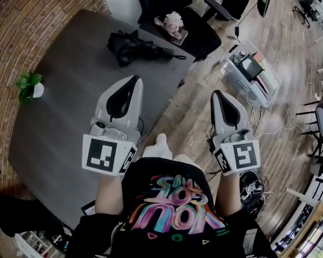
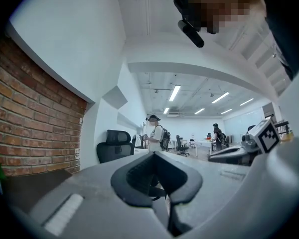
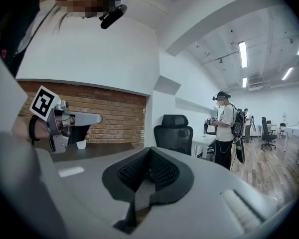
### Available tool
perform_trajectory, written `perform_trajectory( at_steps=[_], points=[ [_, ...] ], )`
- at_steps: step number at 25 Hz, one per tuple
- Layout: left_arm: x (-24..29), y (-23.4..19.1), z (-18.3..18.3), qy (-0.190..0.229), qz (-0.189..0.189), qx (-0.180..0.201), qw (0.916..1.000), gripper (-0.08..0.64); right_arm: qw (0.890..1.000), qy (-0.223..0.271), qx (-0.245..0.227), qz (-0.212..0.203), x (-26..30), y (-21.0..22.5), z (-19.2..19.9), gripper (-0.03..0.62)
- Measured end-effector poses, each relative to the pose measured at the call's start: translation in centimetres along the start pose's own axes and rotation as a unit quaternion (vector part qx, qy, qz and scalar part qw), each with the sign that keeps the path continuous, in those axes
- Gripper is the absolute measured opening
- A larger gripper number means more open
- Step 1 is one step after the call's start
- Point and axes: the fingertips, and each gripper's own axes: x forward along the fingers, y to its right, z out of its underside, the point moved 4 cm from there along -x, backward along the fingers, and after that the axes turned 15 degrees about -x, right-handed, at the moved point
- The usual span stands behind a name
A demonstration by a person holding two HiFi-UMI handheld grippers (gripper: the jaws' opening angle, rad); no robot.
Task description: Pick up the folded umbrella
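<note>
The folded black umbrella [image 1: 141, 48] lies at the far end of the dark table [image 1: 70, 117], its strap and handle pointing right. My left gripper [image 1: 133, 80] hovers level over the table's right part, well short of the umbrella, its jaws shut with nothing between them. Level with it but off the table's edge, over the wooden floor, is my right gripper [image 1: 217, 93], also shut and empty. Neither gripper view shows the umbrella: the left gripper [image 2: 154, 155] and the right gripper [image 3: 150, 151] look out across the office.
A small potted plant [image 1: 30, 85] stands at the table's left edge by the brick wall. A black office chair [image 1: 189, 30] carrying a pink item sits beyond the table. A clear storage box [image 1: 253, 71] rests on the floor at right. A person [image 3: 226, 129] stands farther off.
</note>
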Motion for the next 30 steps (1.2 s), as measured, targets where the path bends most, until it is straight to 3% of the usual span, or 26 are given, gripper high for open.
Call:
perform_trajectory(
  at_steps=[10, 15, 23, 30],
  points=[
    [1.5, -2.6, -0.1, 0.003, -0.002, -0.013, 0.9999, 0.002, 1.000, -0.014, 0.002, -0.010, 3.4, -0.4, 0.3, -0.002],
    [2.7, -5.0, -0.5, 0.015, -0.032, -0.015, 0.9993, 0.002, 0.999, -0.007, -0.008, -0.040, 7.5, 0.2, 0.2, -0.002],
    [5.9, -10.4, -1.6, 0.045, -0.136, -0.018, 0.9895, 0.002, 0.989, 0.014, -0.028, -0.143, 17.8, 2.2, -0.6, 0.000],
    [9.3, -12.9, -3.0, 0.068, -0.238, -0.019, 0.9688, 0.002, 0.967, 0.042, -0.051, -0.248, 26.6, 4.1, -2.2, -0.002]
  ],
)
